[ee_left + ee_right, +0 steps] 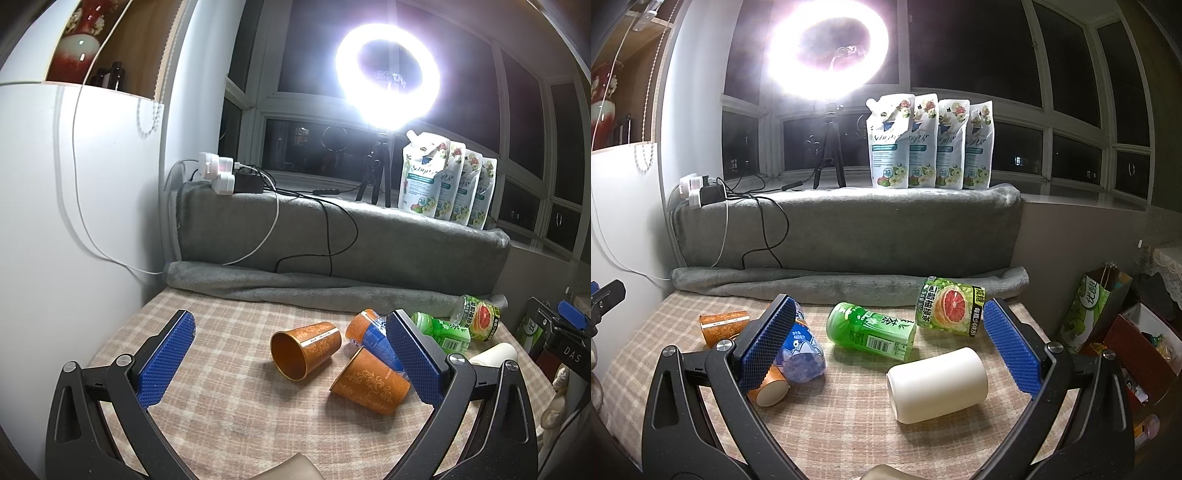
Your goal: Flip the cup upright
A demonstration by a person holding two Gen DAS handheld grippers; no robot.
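Observation:
Two orange patterned cups lie on their sides on the checked cloth: one (304, 347) with its mouth toward me, another (371, 382) nearer the right finger. A white cup (938, 384) lies on its side too; its end shows in the left wrist view (495, 354). My left gripper (291, 332) is open and empty, hovering before the orange cups. My right gripper (890, 314) is open and empty, the white cup between its fingers and closer to the camera. The orange cups also show in the right wrist view (724, 326) (770, 389).
A blue-and-orange bottle (799, 350), a green tea bottle (871, 332) and a grapefruit bottle (949, 306) lie among the cups. A grey blanket (849, 229) covers the ledge behind, with pouches (912, 144), a ring light (827, 48) and cables. Bags (1097, 310) stand at right.

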